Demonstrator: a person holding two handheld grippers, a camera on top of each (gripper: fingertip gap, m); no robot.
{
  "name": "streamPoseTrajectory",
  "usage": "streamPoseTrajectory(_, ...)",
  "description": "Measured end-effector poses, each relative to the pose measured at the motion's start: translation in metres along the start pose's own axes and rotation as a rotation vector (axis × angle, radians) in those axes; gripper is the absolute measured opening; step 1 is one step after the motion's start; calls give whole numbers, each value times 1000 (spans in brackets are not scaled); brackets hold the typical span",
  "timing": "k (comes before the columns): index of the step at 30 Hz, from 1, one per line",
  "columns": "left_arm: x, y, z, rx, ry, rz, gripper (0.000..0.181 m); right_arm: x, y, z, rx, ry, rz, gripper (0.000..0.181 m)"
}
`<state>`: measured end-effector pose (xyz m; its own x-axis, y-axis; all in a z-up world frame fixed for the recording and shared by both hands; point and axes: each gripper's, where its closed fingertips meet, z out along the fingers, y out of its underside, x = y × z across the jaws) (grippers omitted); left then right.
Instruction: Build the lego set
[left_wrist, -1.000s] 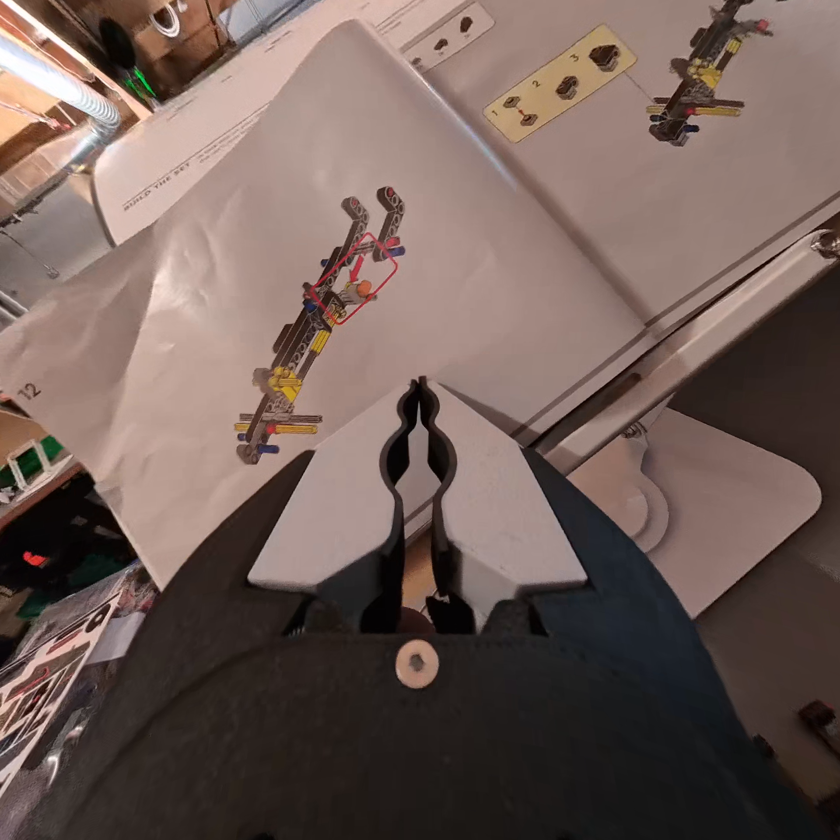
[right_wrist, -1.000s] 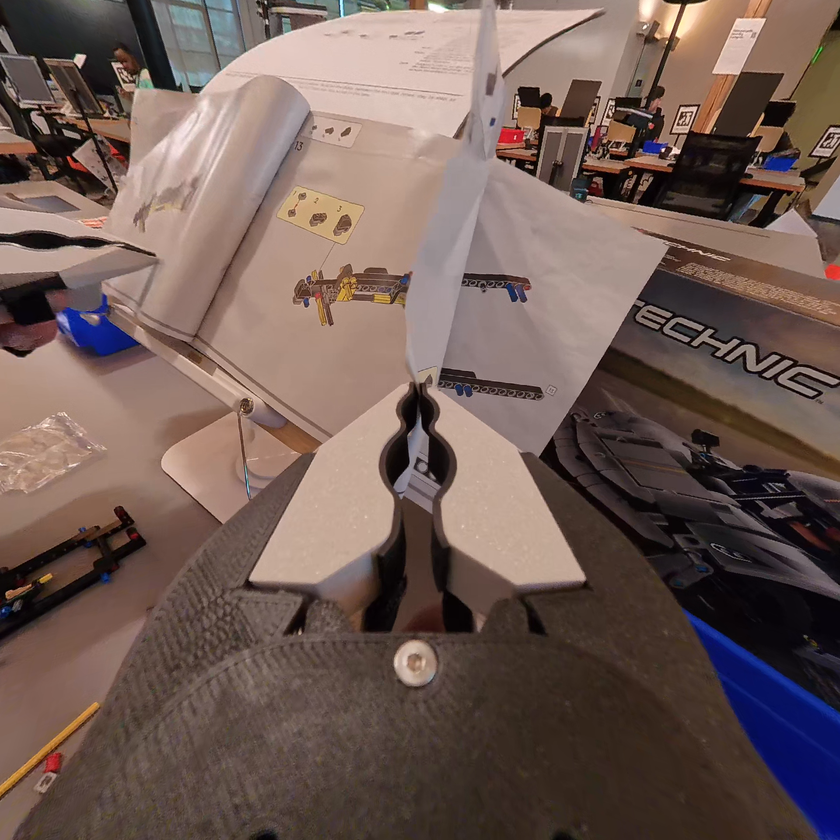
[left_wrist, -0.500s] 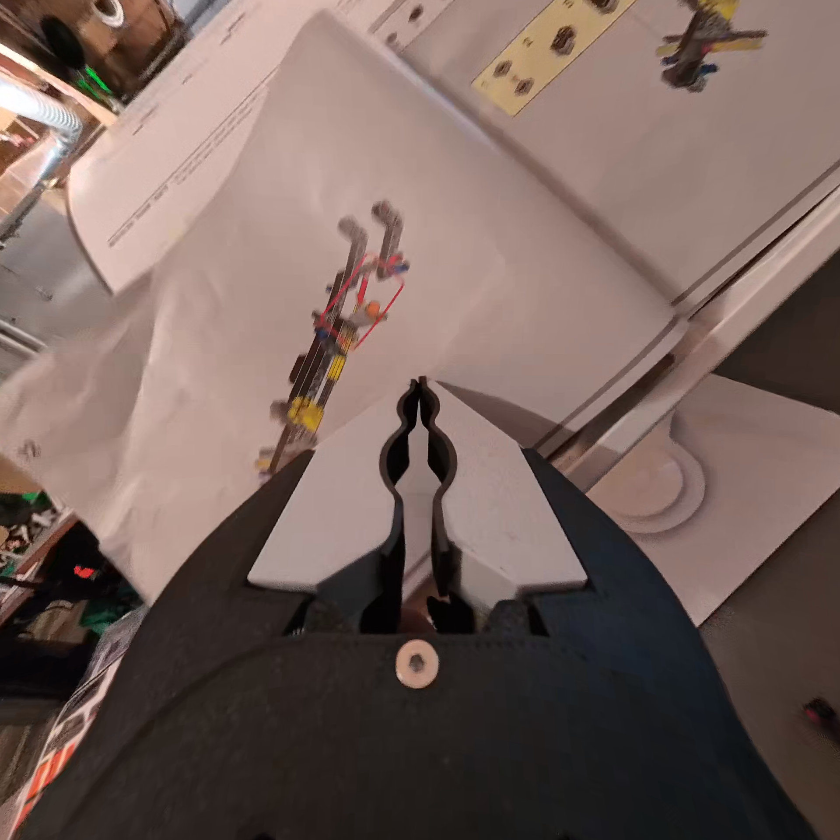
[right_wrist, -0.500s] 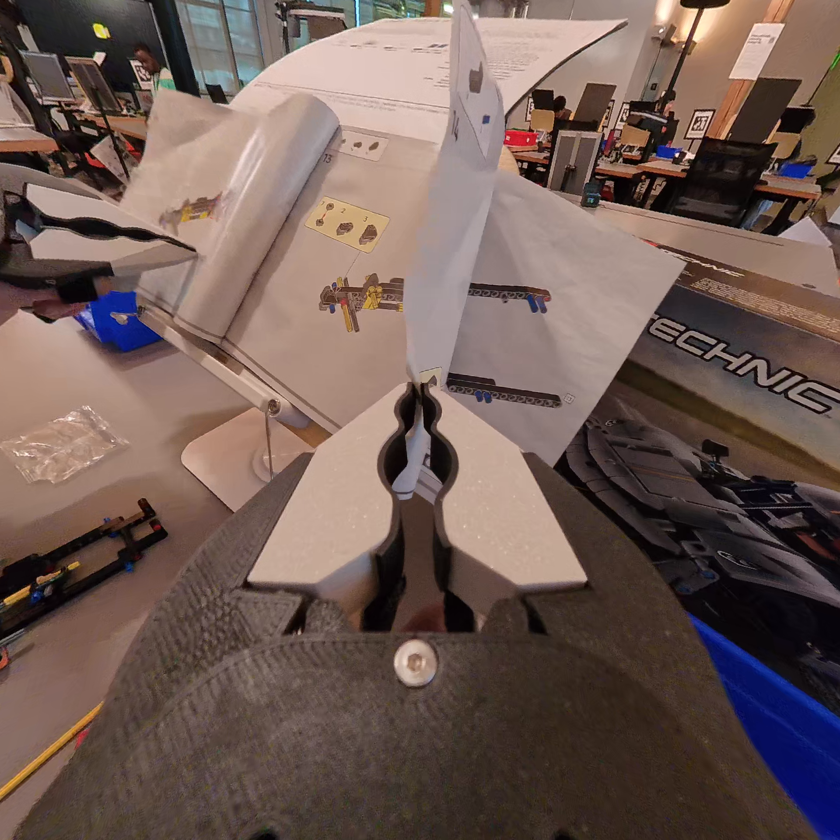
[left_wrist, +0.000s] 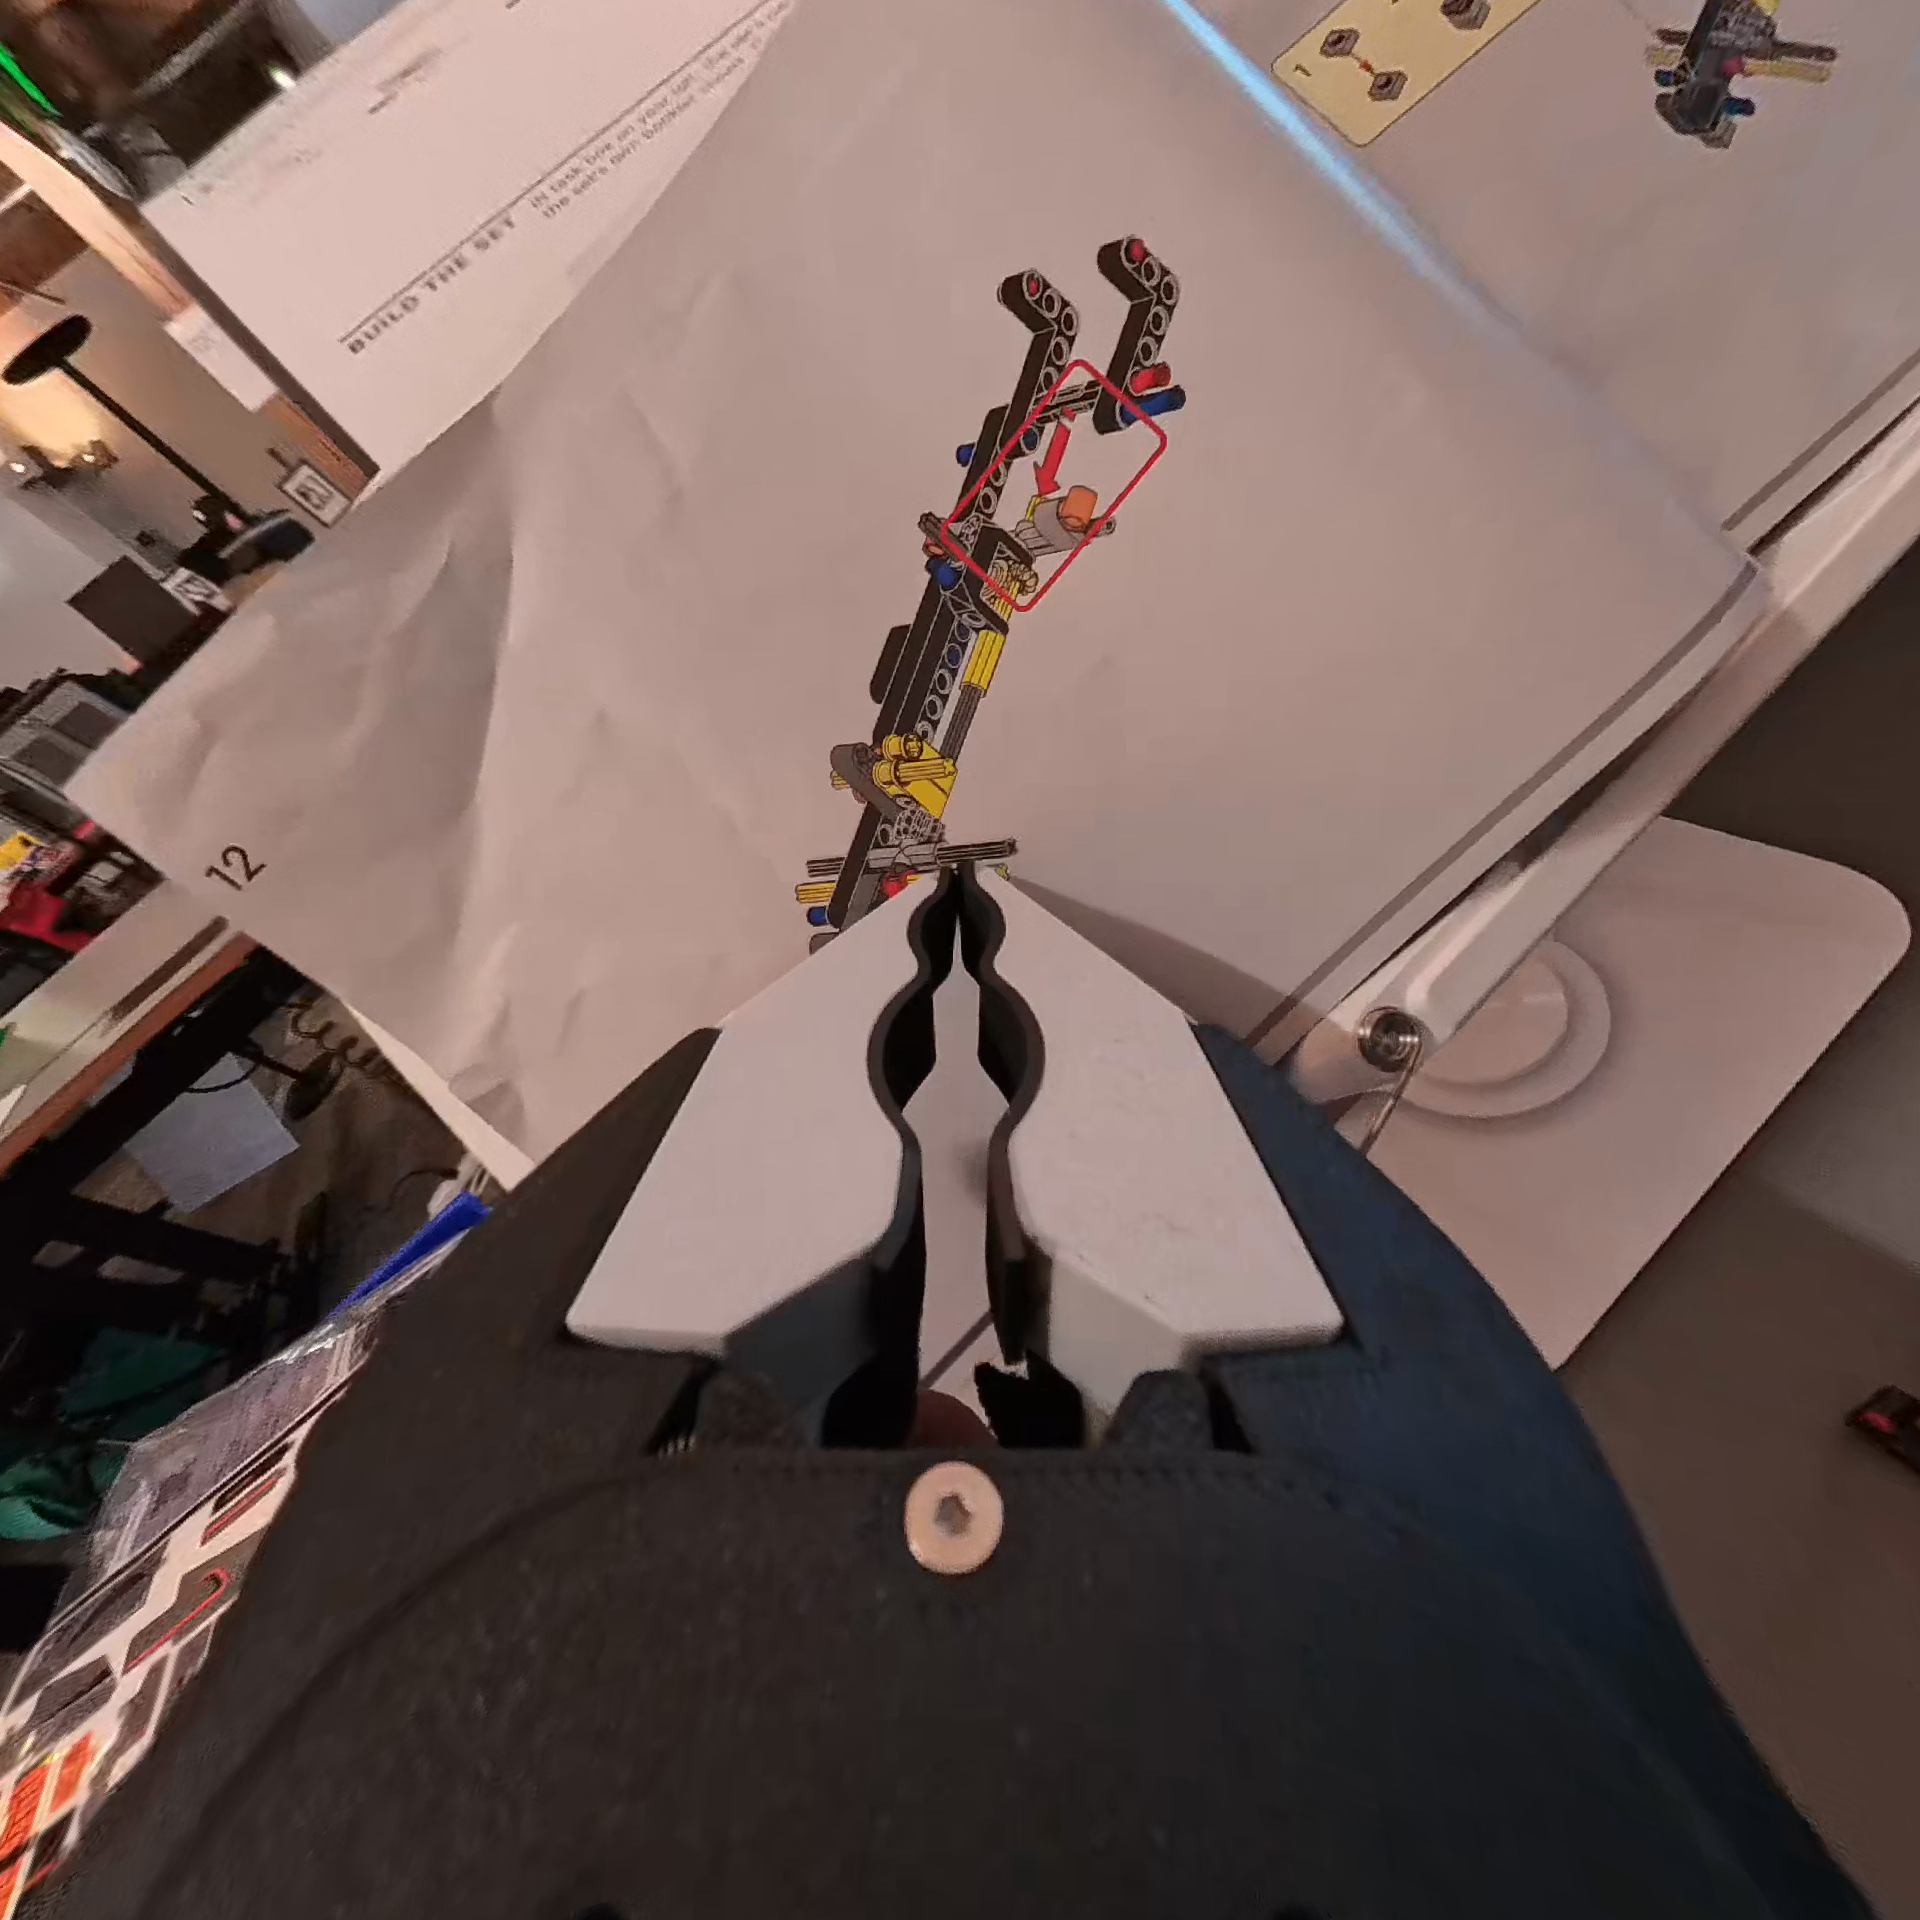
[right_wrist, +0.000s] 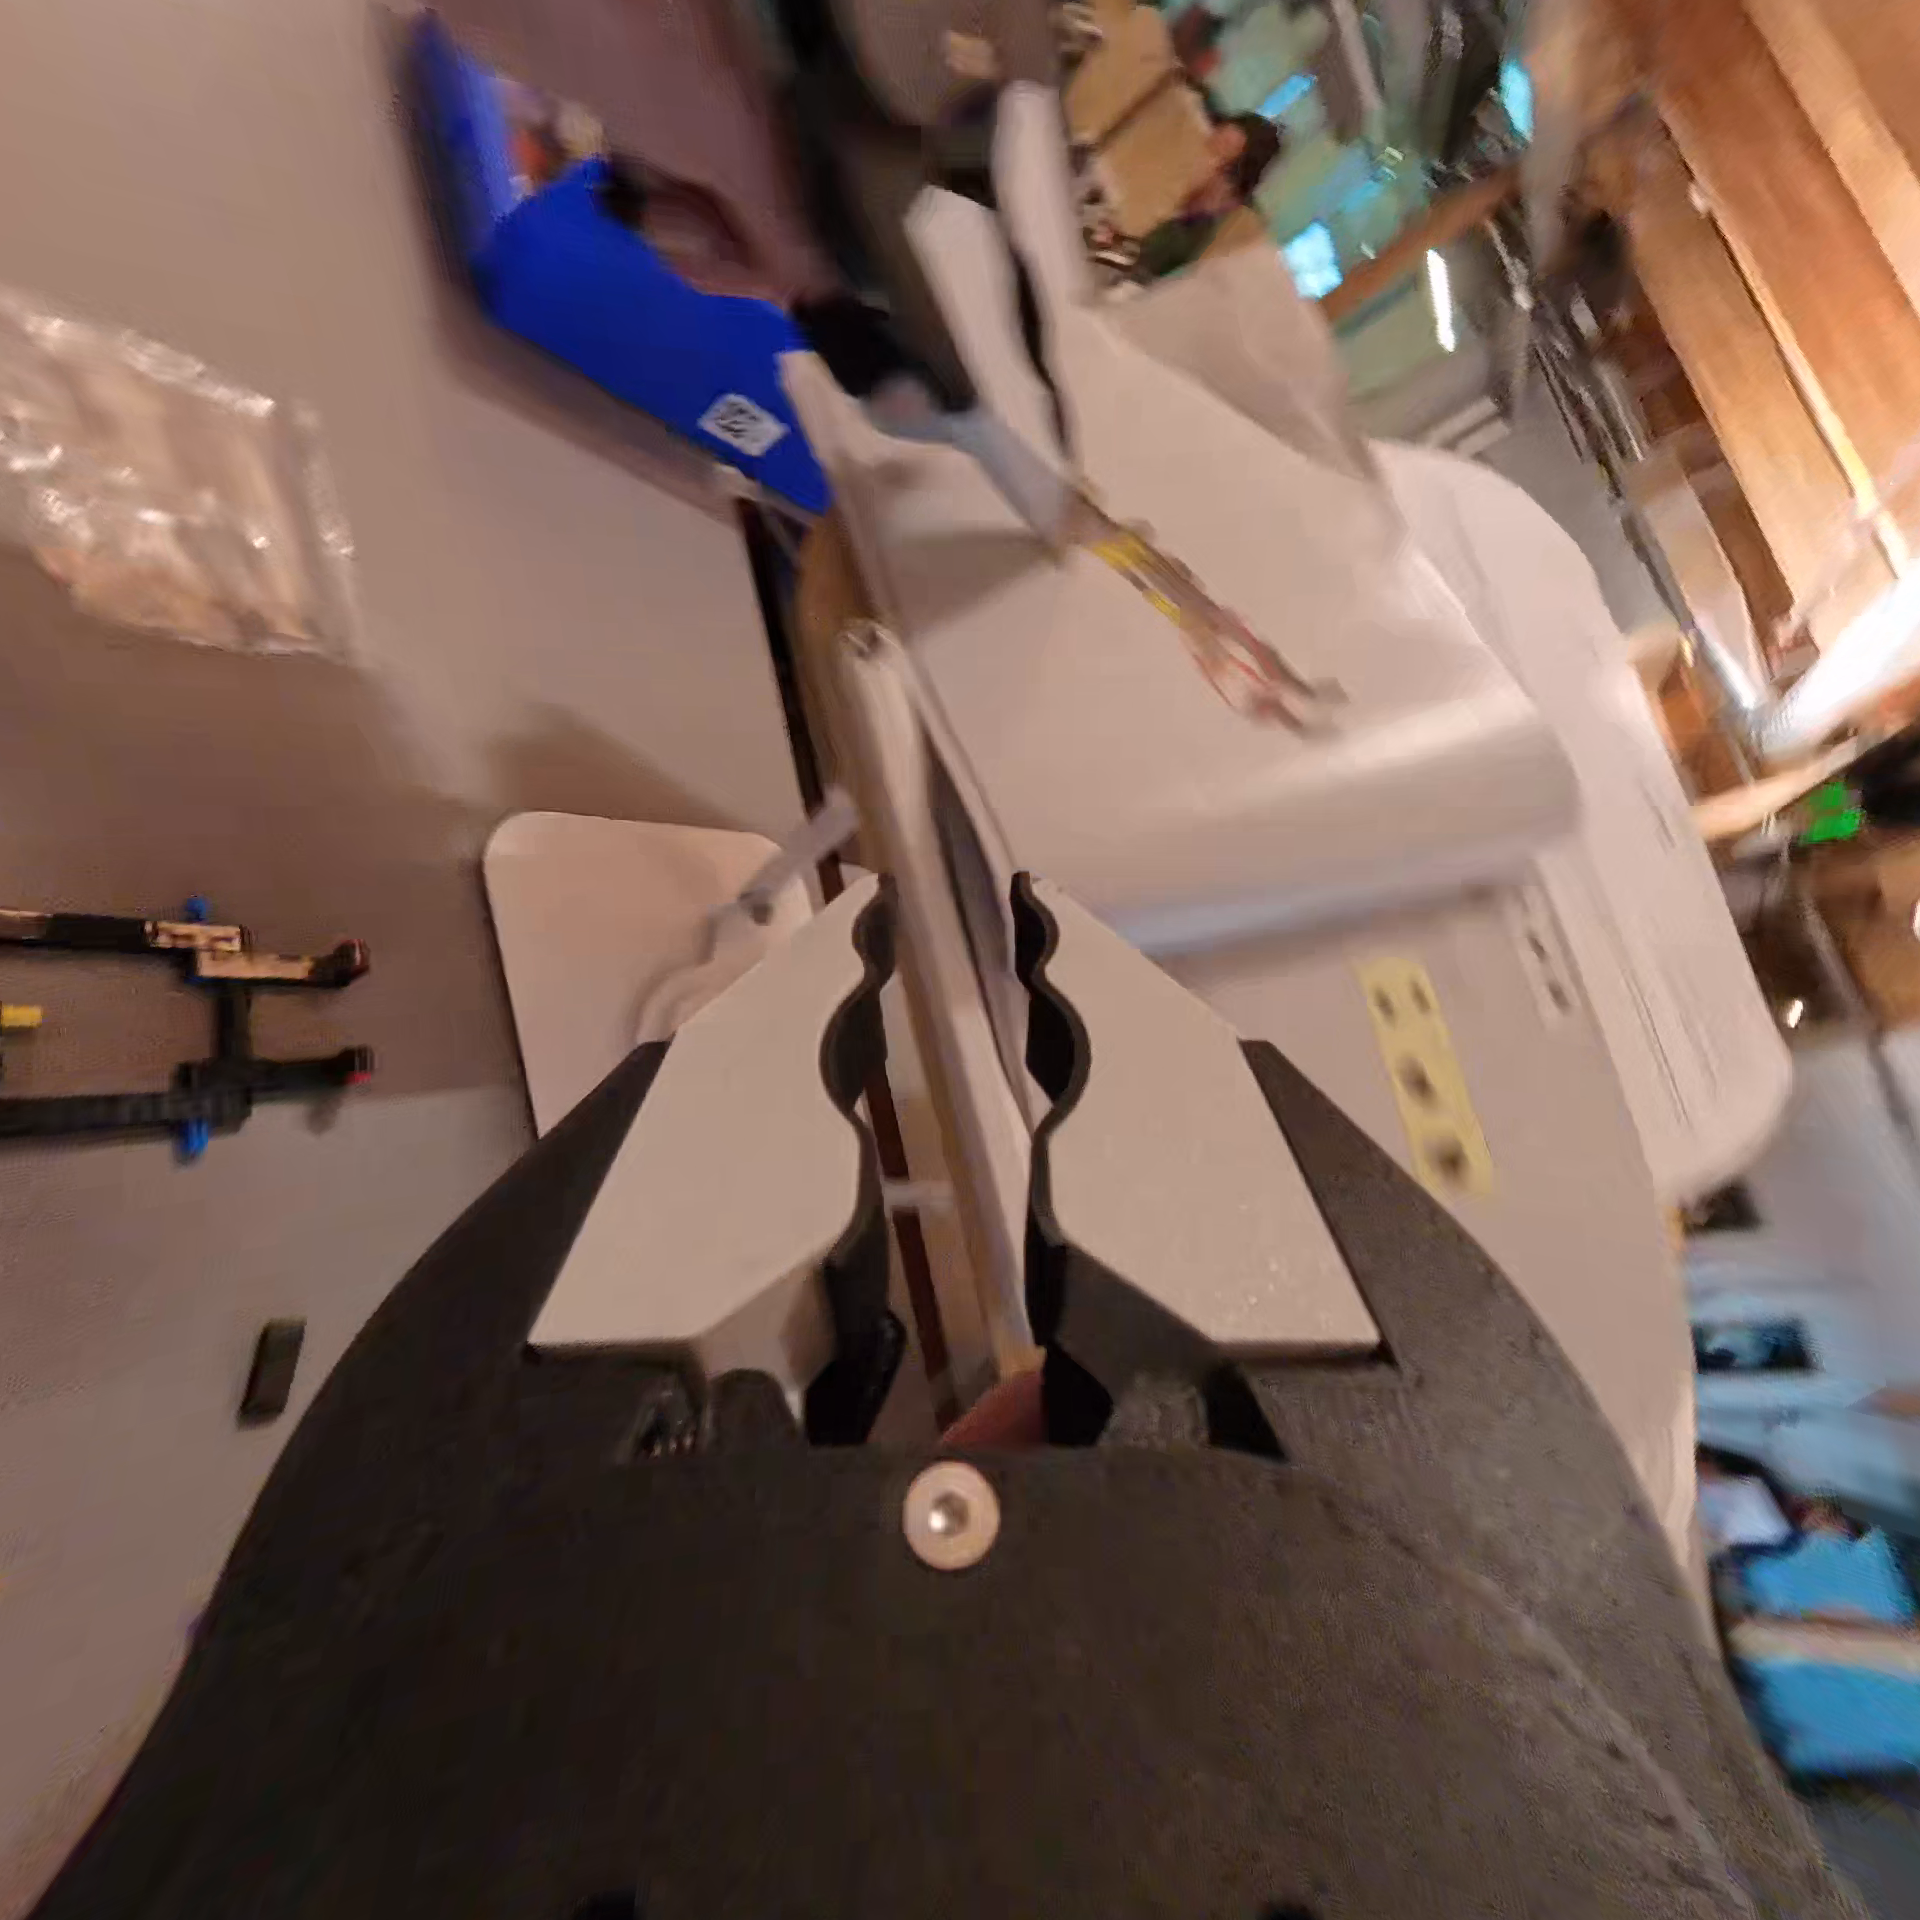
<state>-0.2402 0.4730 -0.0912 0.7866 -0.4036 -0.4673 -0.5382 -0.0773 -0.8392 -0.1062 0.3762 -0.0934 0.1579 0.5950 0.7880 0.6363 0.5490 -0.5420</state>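
Left wrist view: the left gripper (left_wrist: 956, 883) is keeping its fingers pressed together, empty, tips hiding the instruction booklet's (left_wrist: 1299, 665) lower drawing. Right wrist view, blurred: the right gripper (right_wrist: 945, 894) is holding its fingers narrowly apart around the stand's edge (right_wrist: 904, 831); one black lego assembly (right_wrist: 187, 1029) is lying on the bench (right_wrist: 260, 727), cut off left.

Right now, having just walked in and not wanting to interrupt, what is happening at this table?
A person works with two handheld grippers at an instruction booklet propped on a white stand. The left gripper is shut, its tips against a curled page. The right gripper is open around the stand's edge. A partly built black Lego frame lies untouched on the table.
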Motion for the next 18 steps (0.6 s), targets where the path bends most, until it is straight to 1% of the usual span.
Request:
streamPoseTrajectory(2, -1, 1, 0, 6, 18, -7, 0, -29, -22, 37, 0, -45, -156, 20)
streamPoseTrajectory(5, -2, 4, 0, 10, 39, -22, 0, -47, -40, 84, -14, -20, -332, 19)
streamPoseTrajectory(7, -3, 5, -1, 21, 51, -44, 0, -48, -37, 110, -71, -3, -407, 19)
streamPoseTrajectory(8, -5, 7, -2, 19, 45, -47, 0, -45, -35, 120, -97, 20, -431, 16)
streamPoseTrajectory(10, -6, 9, -3, 29, 42, -50, 0, -41, -29, 130, -126, 31, -438, 14)
streamPoseTrajectory(12, -6, 11, -4, 42, 49, -63, 0, -39, -31, 120, -97, 30, -376, 17)
streamPoseTrajectory(14, -5, 11, -4, 55, 50, -70, 0, -17, -27, 93, -54, 67, -208, 22)
streamPoseTrajectory(15, -5, 12, -4, 60, 50, -72, 0, 4, -17, 77, -39, 108, -112, 28)
streamPoseTrajectory(16, -5, 12, -4, 63, 49, -72, 0, 29, 0, 59, -33, 150, -23, 34)
streamPoseTrajectory(18, -5, 12, -4, 64, 48, -65, 0, 88, 47, 26, -48, 233, 159, 60)
